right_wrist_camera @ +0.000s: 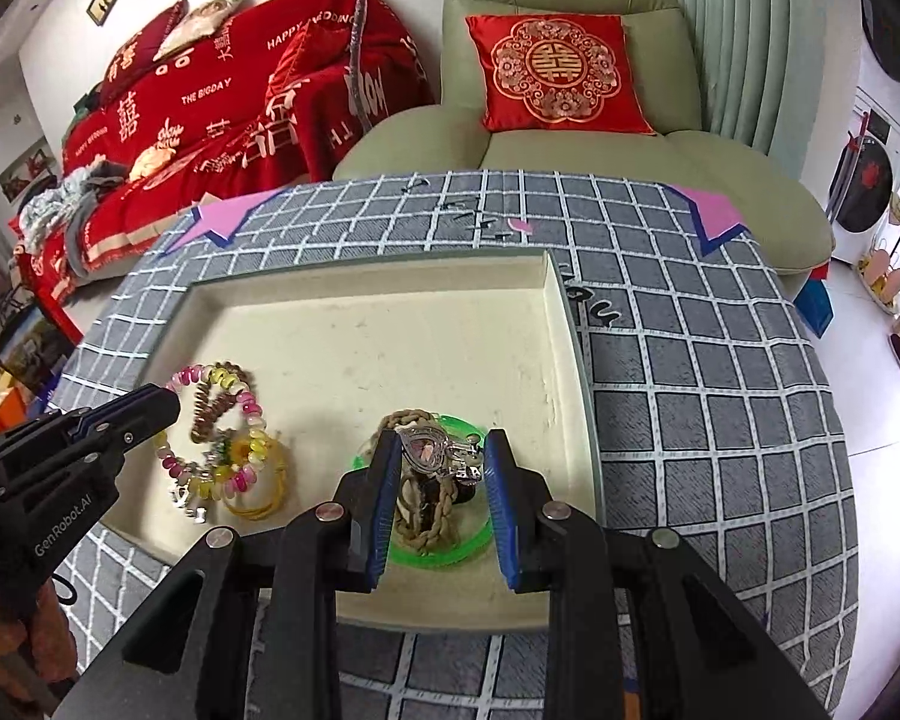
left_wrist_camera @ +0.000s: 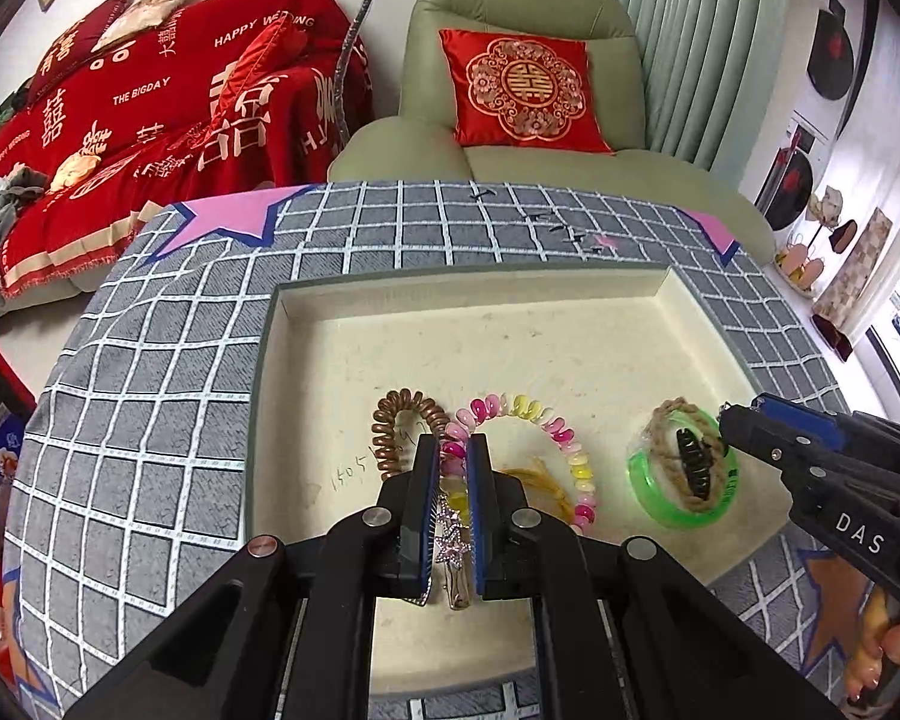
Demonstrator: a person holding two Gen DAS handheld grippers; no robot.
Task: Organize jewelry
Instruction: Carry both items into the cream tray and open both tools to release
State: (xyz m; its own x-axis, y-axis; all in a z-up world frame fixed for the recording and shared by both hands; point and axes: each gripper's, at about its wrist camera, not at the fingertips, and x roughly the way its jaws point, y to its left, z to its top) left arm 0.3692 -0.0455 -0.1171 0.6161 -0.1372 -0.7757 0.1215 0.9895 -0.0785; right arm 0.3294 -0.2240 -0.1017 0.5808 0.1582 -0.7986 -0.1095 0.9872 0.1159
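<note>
A shallow cream tray (left_wrist_camera: 468,291) (right_wrist_camera: 360,291) lies on the grey checked tablecloth. Between the narrow jaws of my left gripper (left_wrist_camera: 453,444) (right_wrist_camera: 171,399) is a rhinestone star hair clip (left_wrist_camera: 455,540), held over the tray's near left. Just beyond it in the tray lie a pink-and-yellow spiral hair tie (left_wrist_camera: 561,438) (right_wrist_camera: 243,414), a brown spiral tie (left_wrist_camera: 390,426) and a thin yellow elastic (left_wrist_camera: 540,480). My right gripper (right_wrist_camera: 441,441) (left_wrist_camera: 723,423) grips a silver heart-shaped ornament (right_wrist_camera: 427,450). It hangs over a green bangle (left_wrist_camera: 660,507) (right_wrist_camera: 474,546) with a braided rope bracelet (right_wrist_camera: 432,525) inside.
The round table's cloth (left_wrist_camera: 150,372) (right_wrist_camera: 720,420) carries pink star patches. Behind it stand a green armchair (left_wrist_camera: 540,168) with a red cushion (right_wrist_camera: 555,72) and a sofa under a red blanket (left_wrist_camera: 150,120). The far half of the tray is bare.
</note>
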